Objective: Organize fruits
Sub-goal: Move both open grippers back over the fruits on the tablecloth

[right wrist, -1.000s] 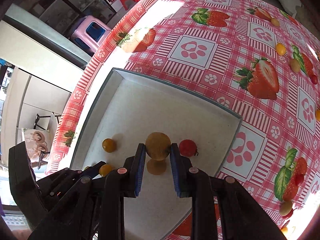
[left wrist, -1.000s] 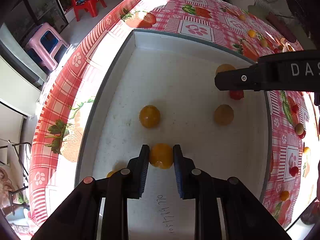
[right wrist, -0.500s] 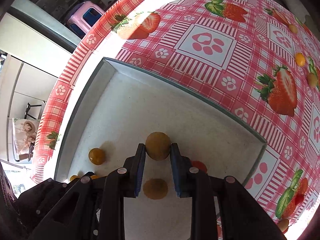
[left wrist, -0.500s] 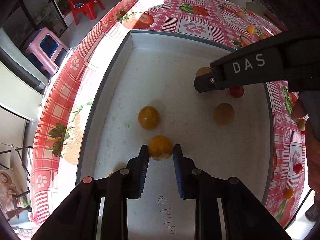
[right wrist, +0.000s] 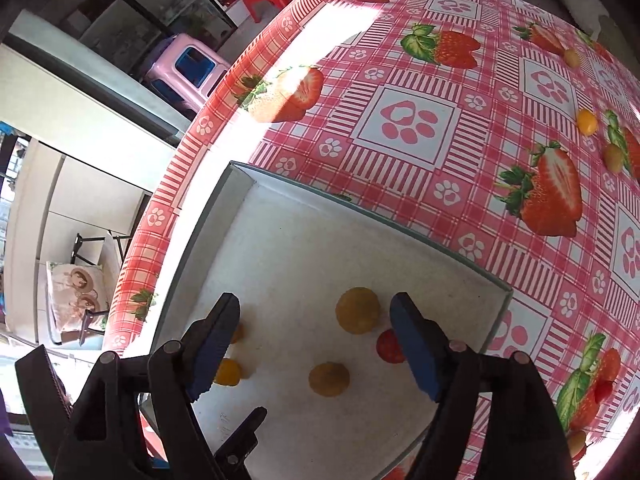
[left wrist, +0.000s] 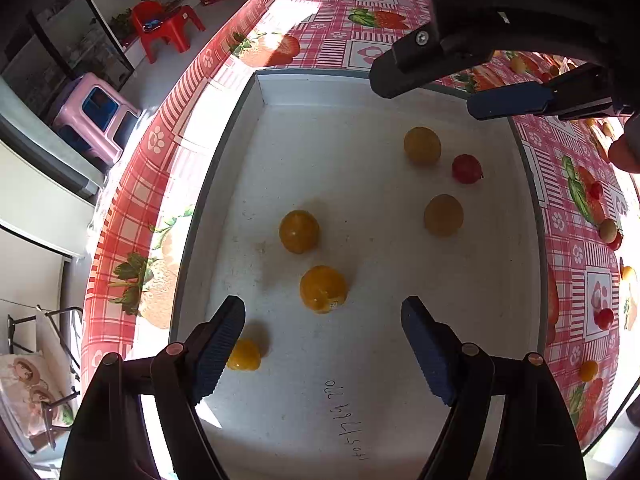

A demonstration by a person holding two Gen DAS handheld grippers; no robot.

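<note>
A white tray with a grey rim [left wrist: 256, 76] [right wrist: 360, 208] lies on the strawberry tablecloth. On its floor rest several small fruits. My left gripper [left wrist: 322, 316] hangs over the near part with its jaws opening; an orange fruit [left wrist: 323, 289] lies free just ahead of the pads. My right gripper [right wrist: 316, 308] [left wrist: 426, 96] is also opening above the far right part; a tan fruit [right wrist: 357, 310] [left wrist: 422, 146] sits on the floor between its pads, untouched. Nearby are a red tomato [left wrist: 466, 168] [right wrist: 390, 346], another tan fruit [left wrist: 443, 215] and a second orange one [left wrist: 299, 231].
Several loose fruits lie on the tablecloth to the right, such as a yellow one [right wrist: 587, 122] and a red one [left wrist: 604, 318]. The table edge runs along the left, with a pink stool [left wrist: 96, 116] and a red chair [left wrist: 168, 28] on the floor below.
Both grippers have gone from shut on a fruit to wide apart. The orange fruit and the tan fruit now rest on the tray floor. The right gripper shifted toward the tray's far right.
</note>
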